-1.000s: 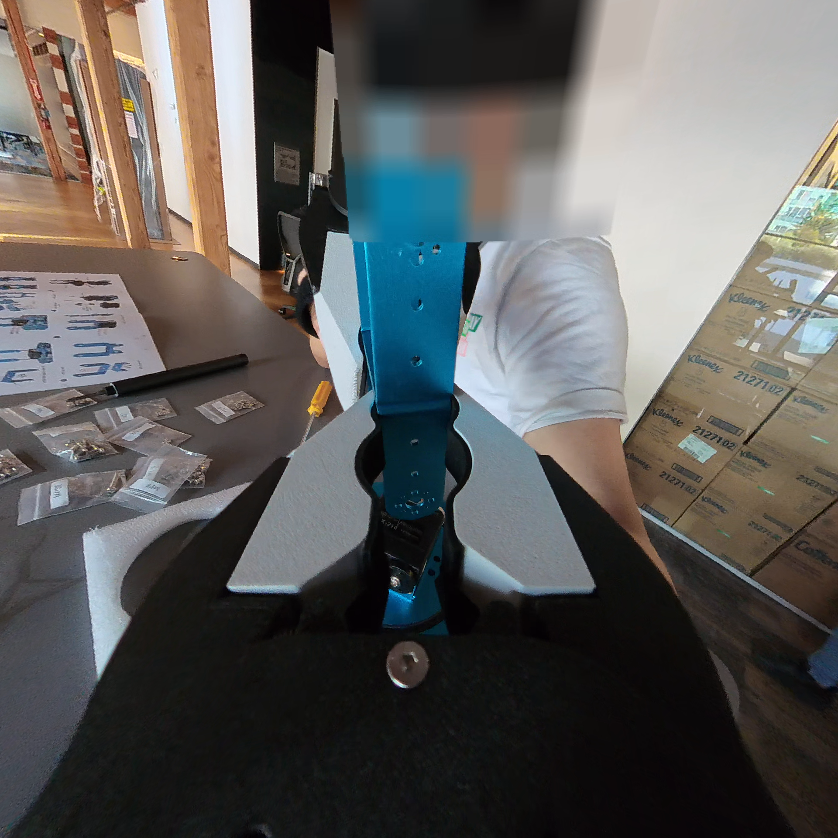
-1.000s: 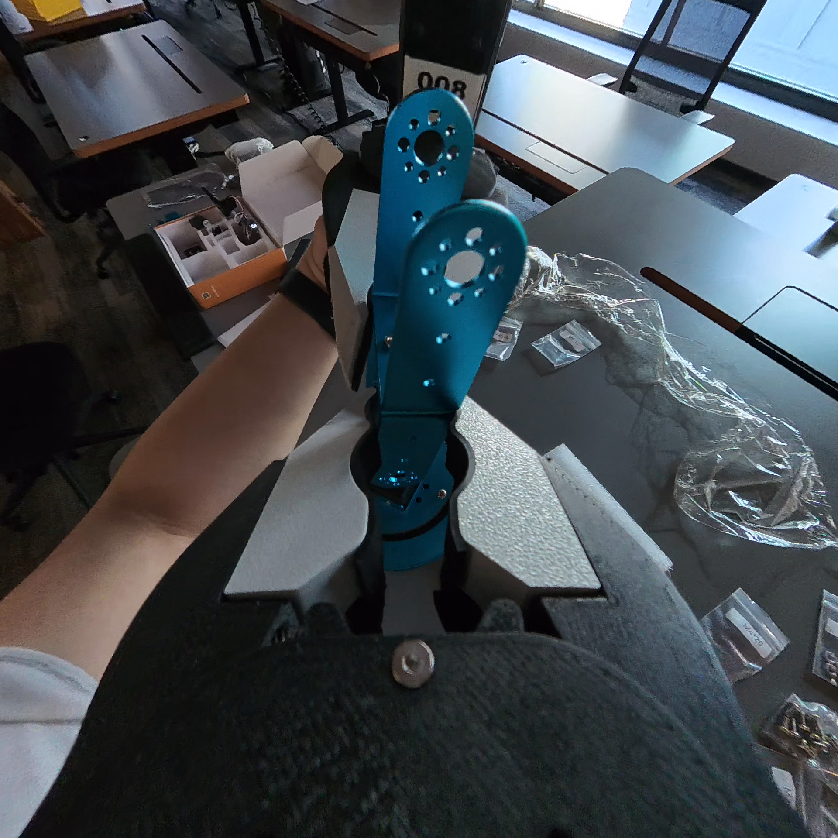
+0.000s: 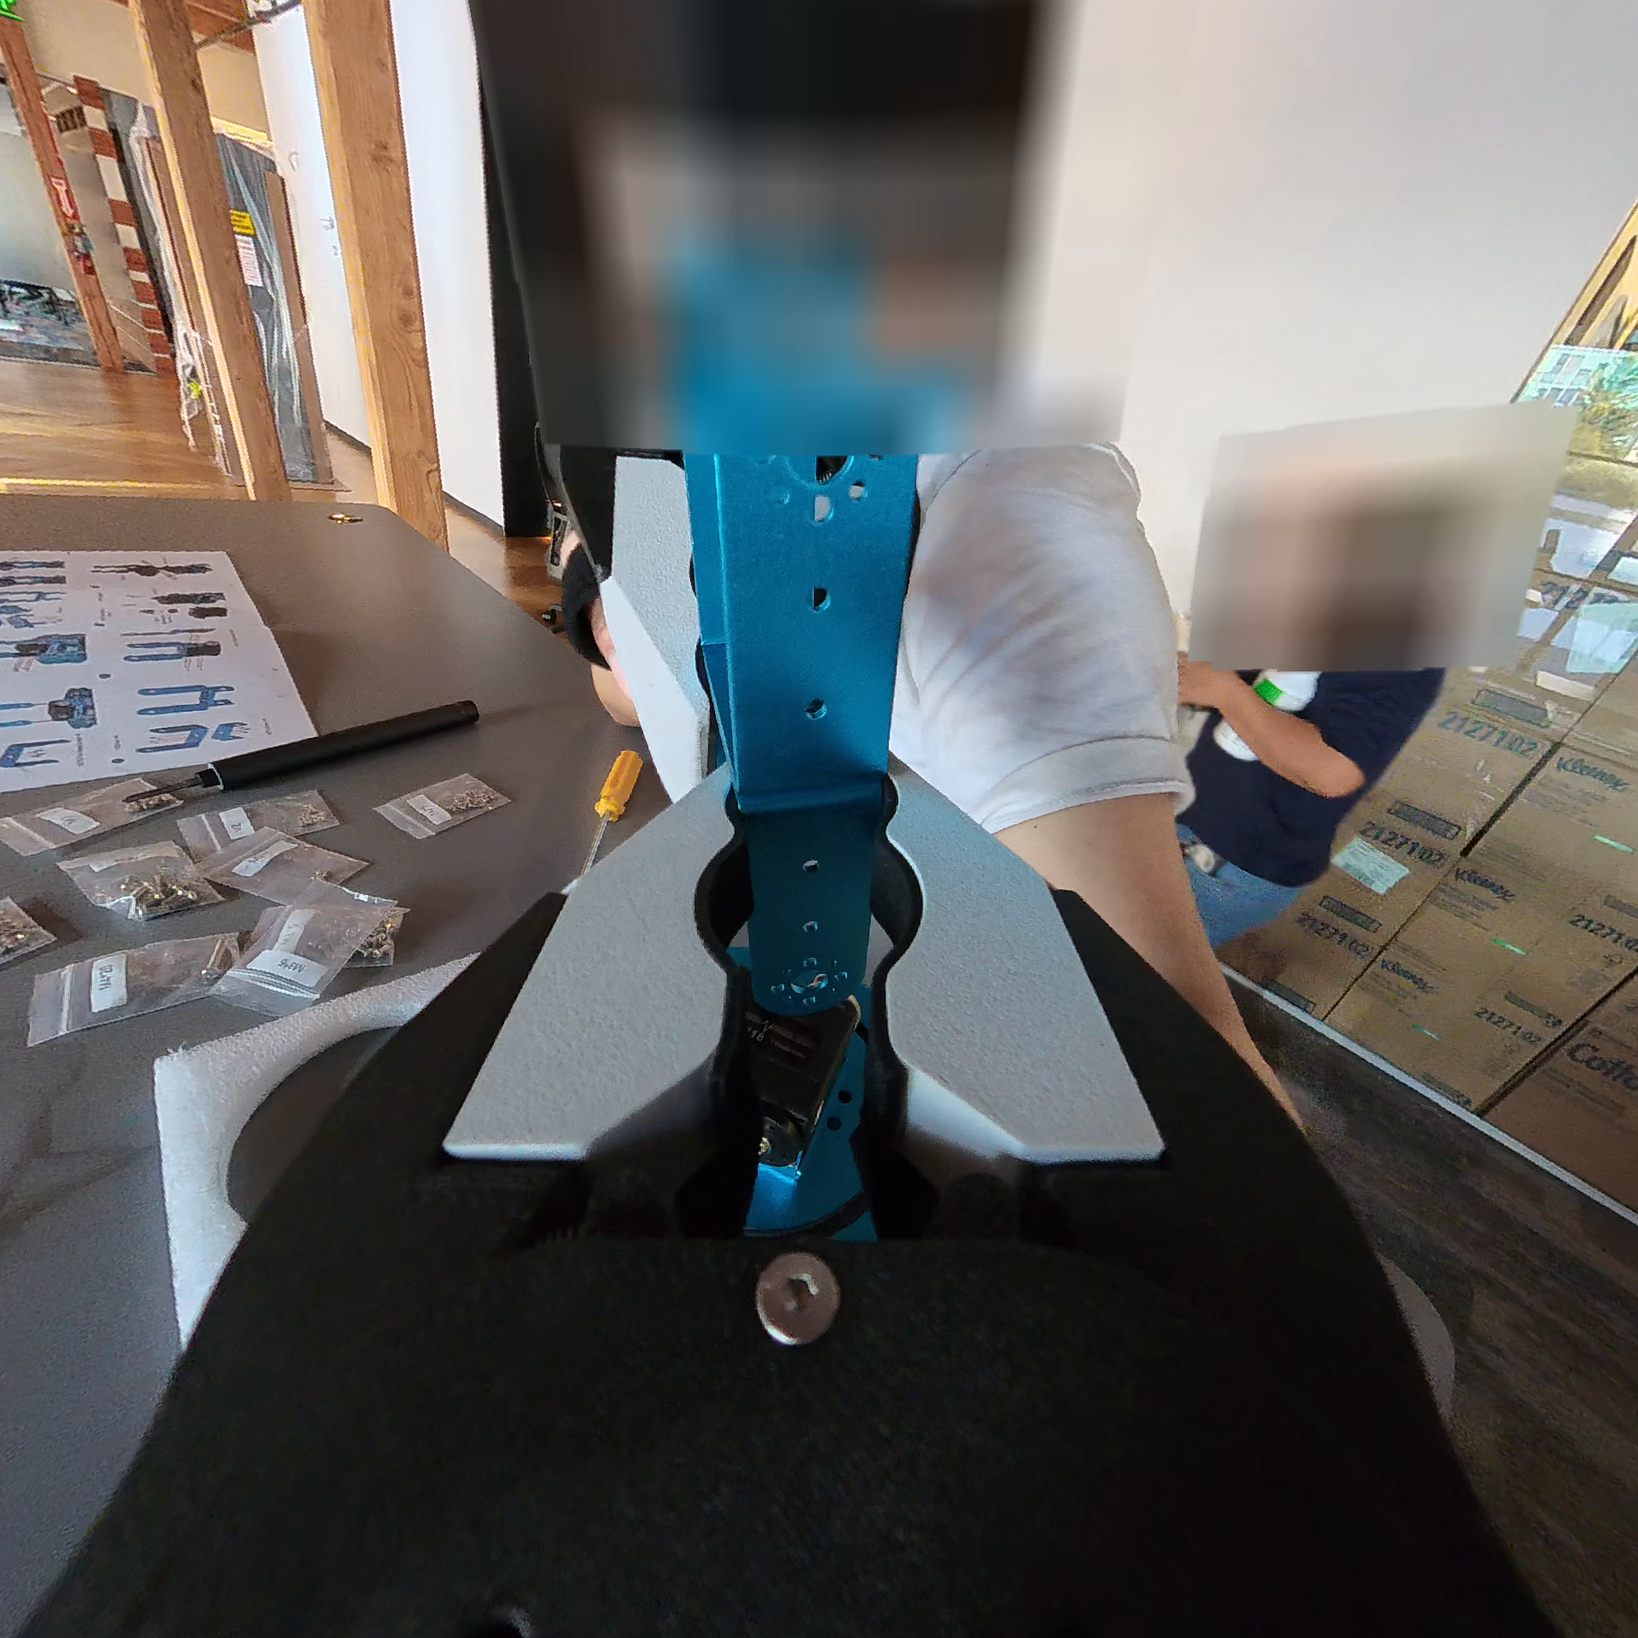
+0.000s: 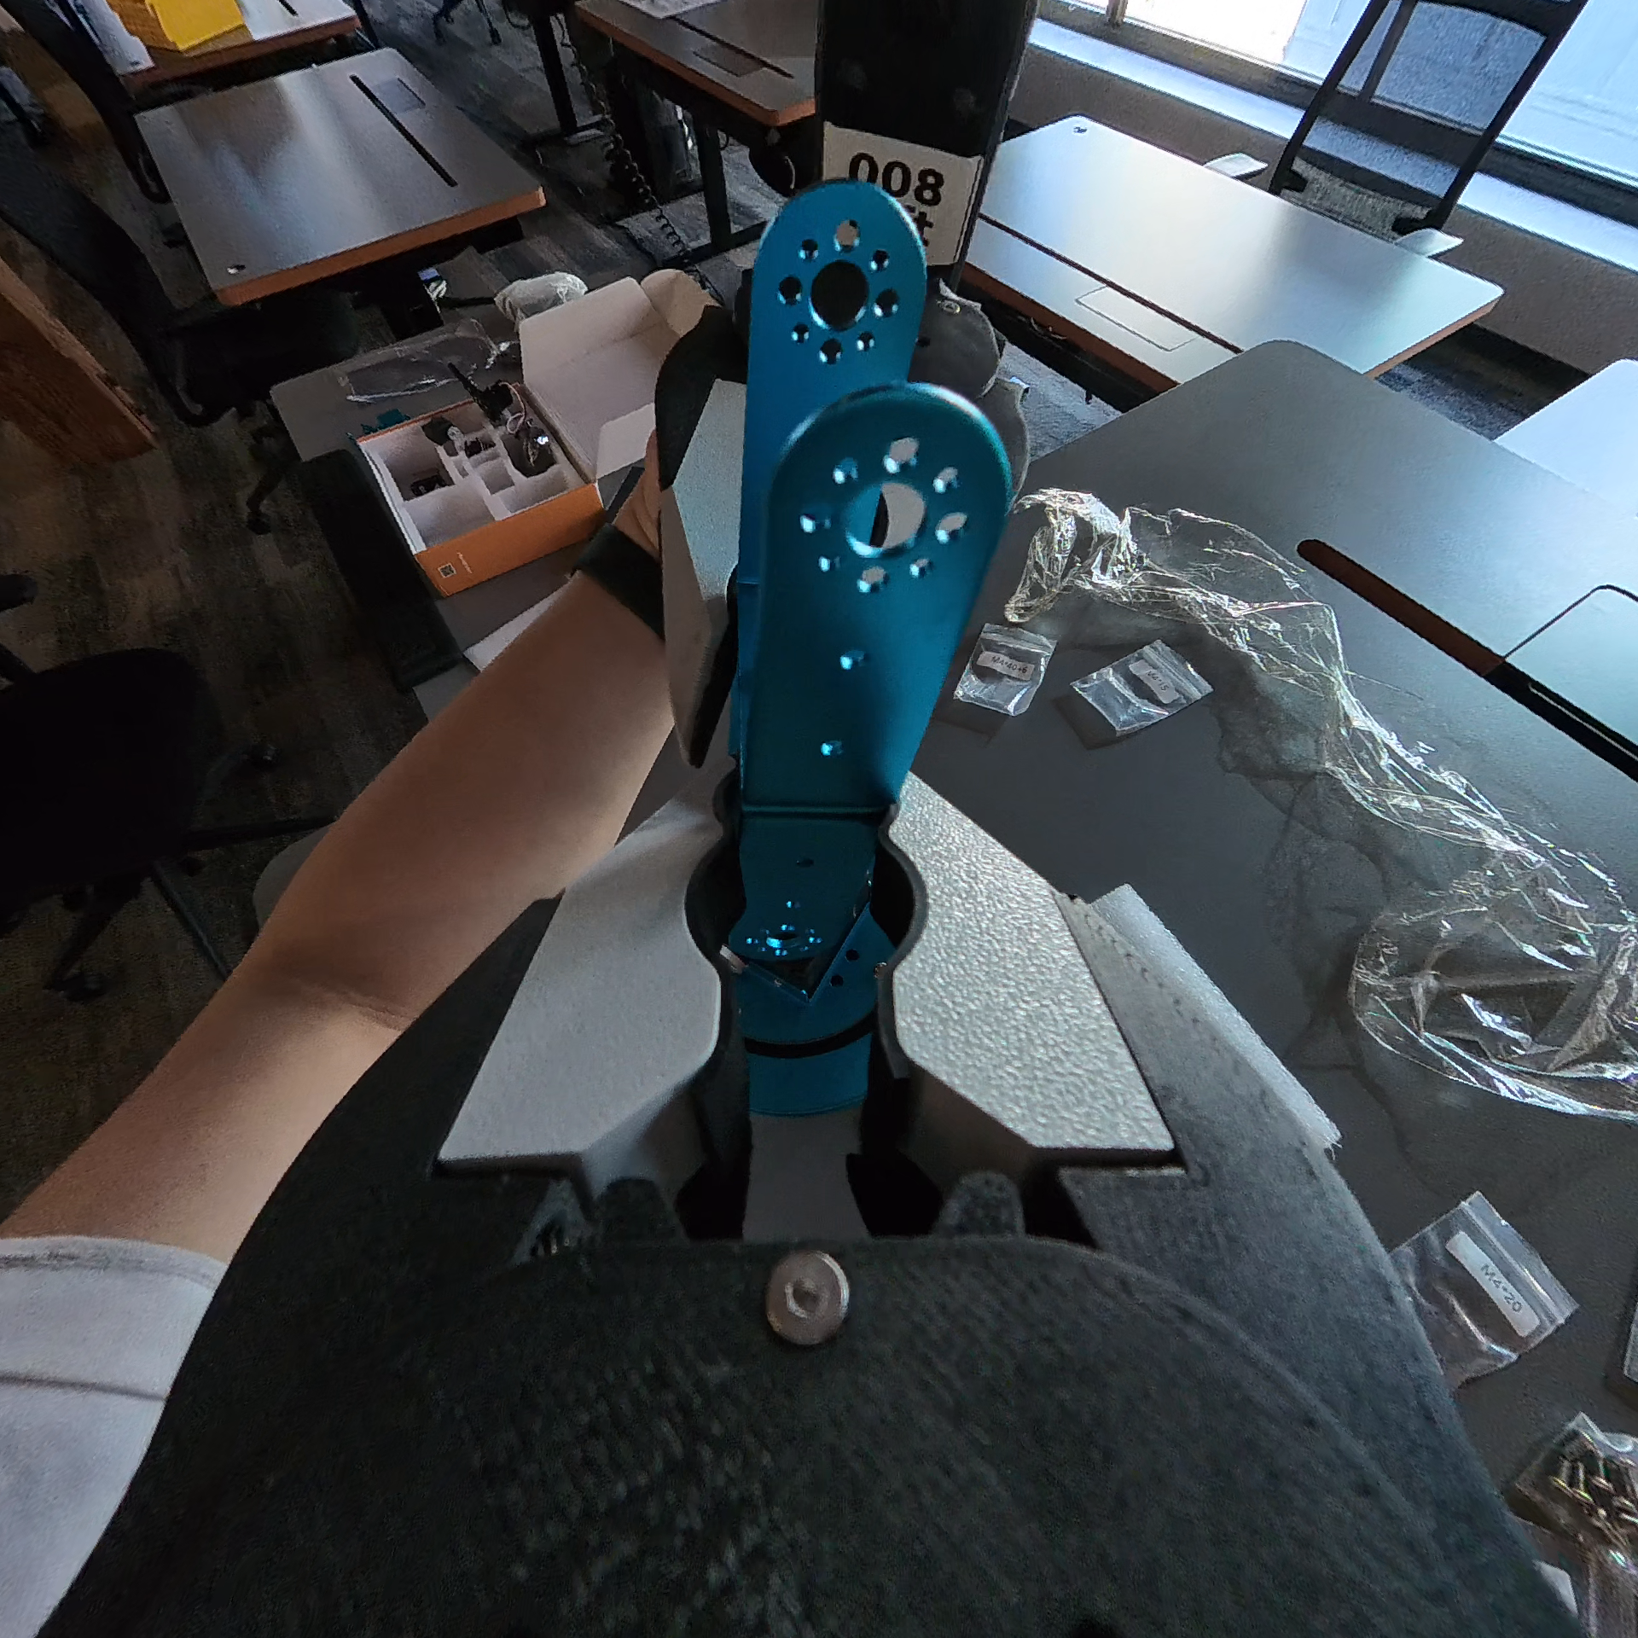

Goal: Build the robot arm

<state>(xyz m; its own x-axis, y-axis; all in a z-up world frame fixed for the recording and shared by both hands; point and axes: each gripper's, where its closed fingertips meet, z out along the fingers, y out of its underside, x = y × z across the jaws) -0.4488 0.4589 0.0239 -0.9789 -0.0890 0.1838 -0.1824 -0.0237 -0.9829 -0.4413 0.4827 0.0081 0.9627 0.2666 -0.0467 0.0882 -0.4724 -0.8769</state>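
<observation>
Both grippers hold one blue perforated metal bracket assembly in the air beside the grey table. In the left wrist view my left gripper [image 3: 808, 798] is shut on the blue bracket [image 3: 811, 674], and a black servo [image 3: 798, 1064] sits between the fingers at its near end. A grey finger of the right gripper [image 3: 651, 638] shows behind the bracket. In the right wrist view my right gripper [image 4: 811, 798] is shut on the bracket [image 4: 851, 674], whose two rounded arms point away. The left gripper [image 4: 700, 532] and a person's forearm show beyond it.
On the grey table [image 3: 399, 603] lie several small screw bags [image 3: 284, 948], a black-handled tool [image 3: 337, 749], a yellow screwdriver [image 3: 616, 784], a printed sheet [image 3: 133, 656] and white foam [image 3: 204, 1090]. Crumpled clear wrap [image 4: 1329, 753] lies right. An orange parts box [image 4: 487, 496] and stacked cartons [image 3: 1462, 886] stand around. The grippers are tip to tip, or close to it.
Both grippers still hold the bracket much as before. A second person in a dark shirt has come into the right side of the left wrist view.
</observation>
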